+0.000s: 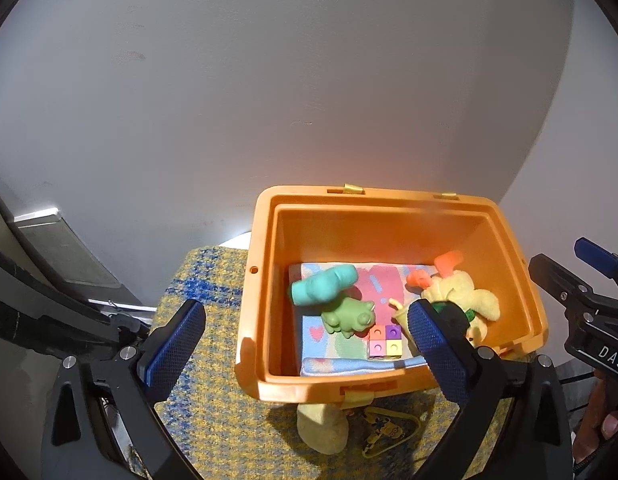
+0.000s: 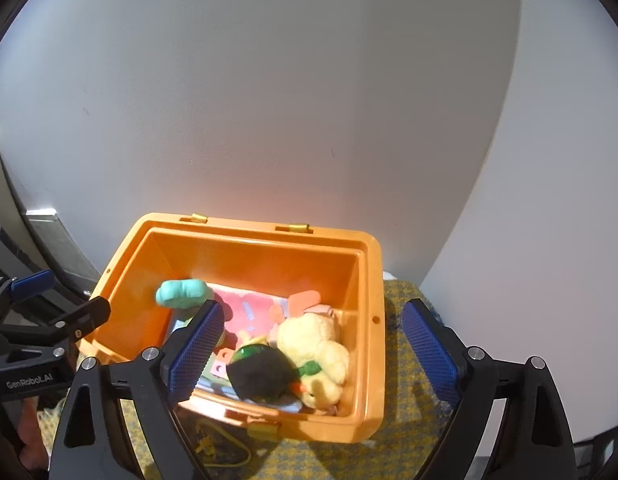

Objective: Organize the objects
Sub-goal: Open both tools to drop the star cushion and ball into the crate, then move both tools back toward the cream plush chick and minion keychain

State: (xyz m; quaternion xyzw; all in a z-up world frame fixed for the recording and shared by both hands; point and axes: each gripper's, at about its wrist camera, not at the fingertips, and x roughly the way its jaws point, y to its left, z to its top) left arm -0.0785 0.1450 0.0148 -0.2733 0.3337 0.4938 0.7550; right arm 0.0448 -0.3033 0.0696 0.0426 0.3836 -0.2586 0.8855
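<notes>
An orange box (image 1: 265, 280) stands open on a yellow-and-blue woven cloth (image 1: 213, 412) against a pale wall (image 1: 269, 80), its long side running left to right across both views. On its floor lies a pastel blanket (image 1: 373, 288), spread flat. On the blanket's left part a teal toy (image 1: 323, 284) lies with its long axis slanting from lower left to upper right, and just in front of it sits a green frog figure (image 1: 349, 316), its head turned toward the right. A small square of coloured blocks (image 1: 384, 342) rests near the box's front wall. At the right end a yellow plush (image 2: 317, 344) lies with orange pieces (image 1: 449, 262) beyond it, and a black round toy (image 2: 261, 374) lies against its near side. The left gripper (image 1: 305, 344) stands wide, nothing between its fingers, one on each side of the box's left wall. The right gripper (image 2: 313, 354) is also spread wide and empty, straddling the box's right wall. Outside the front wall lie a pale plush (image 1: 323, 428) and a yellow cord (image 1: 389, 432).
</notes>
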